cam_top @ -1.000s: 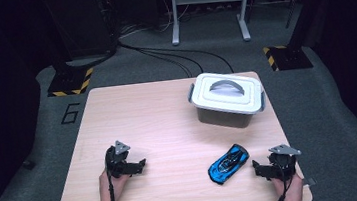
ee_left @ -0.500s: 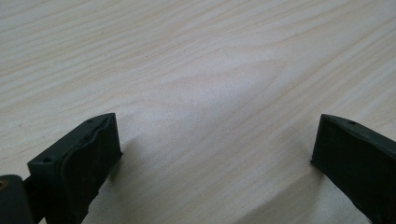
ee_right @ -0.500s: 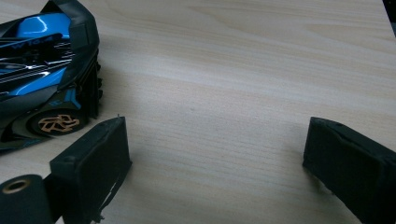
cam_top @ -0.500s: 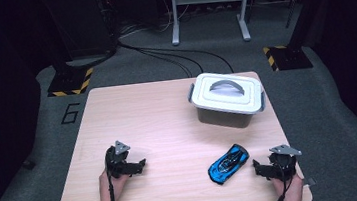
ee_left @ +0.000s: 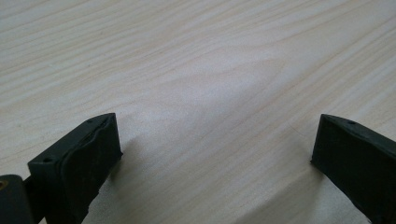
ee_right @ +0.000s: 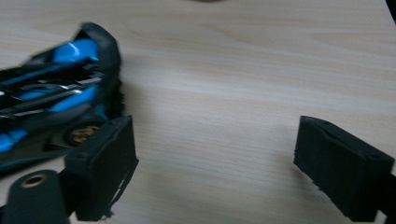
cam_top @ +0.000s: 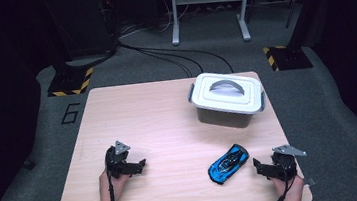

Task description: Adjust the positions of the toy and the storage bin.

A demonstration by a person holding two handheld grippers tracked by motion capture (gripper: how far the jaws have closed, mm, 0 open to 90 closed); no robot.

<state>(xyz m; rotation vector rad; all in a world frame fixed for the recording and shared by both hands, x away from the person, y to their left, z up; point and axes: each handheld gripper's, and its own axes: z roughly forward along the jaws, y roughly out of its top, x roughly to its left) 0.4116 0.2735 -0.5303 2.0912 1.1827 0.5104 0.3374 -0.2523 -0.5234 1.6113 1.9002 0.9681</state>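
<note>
Left gripper (cam_top: 140, 163): jaws wide, empty, resting on the wooden table (cam_top: 143, 119); right gripper (cam_top: 258, 165): jaws wide, just been closing slightly, nothing between them, just right of the blue toy car (cam_top: 228, 163). Advice: swing the right jaws to straddle the car's flanks before squeezing. Count: two grippers, one car, one lidded white storage box (cam_top: 226, 98).

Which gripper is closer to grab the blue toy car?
The right gripper. It sits just beside the blue toy car, jaws open and nothing between them. The left gripper is much farther away across the table.
</note>
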